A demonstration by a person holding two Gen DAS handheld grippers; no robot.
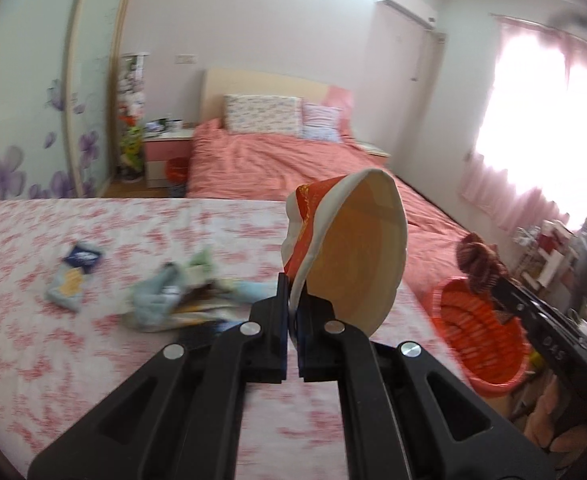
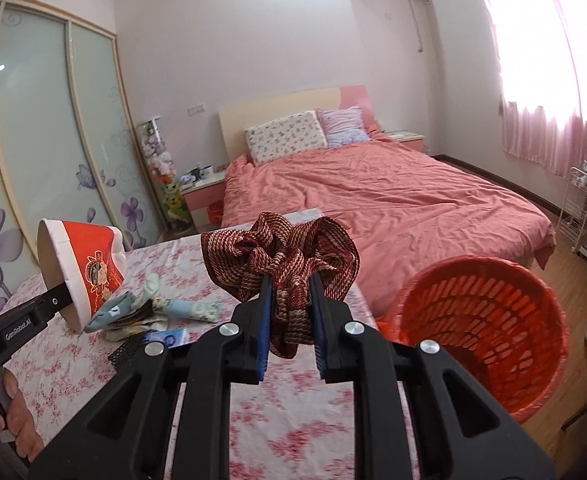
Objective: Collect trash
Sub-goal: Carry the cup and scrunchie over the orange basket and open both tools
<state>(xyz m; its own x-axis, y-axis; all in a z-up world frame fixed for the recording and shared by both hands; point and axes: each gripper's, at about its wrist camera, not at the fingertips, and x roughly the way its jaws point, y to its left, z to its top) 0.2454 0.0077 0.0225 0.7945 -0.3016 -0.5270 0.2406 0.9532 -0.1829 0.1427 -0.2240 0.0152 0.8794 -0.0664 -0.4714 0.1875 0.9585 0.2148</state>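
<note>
Both grippers loaded above the flowered table

The left gripper [image 1: 292, 300] pinches a paper cup [image 1: 349, 256]; the right gripper [image 2: 291, 296] clamps a woven ribbon [image 2: 281, 256]. Below-left lie wrappers [image 2: 153, 312]; right, past the table [image 2: 293, 432] edge, a red basket [image 2: 481, 336]; beyond, a bed [image 2: 393, 196].
</note>
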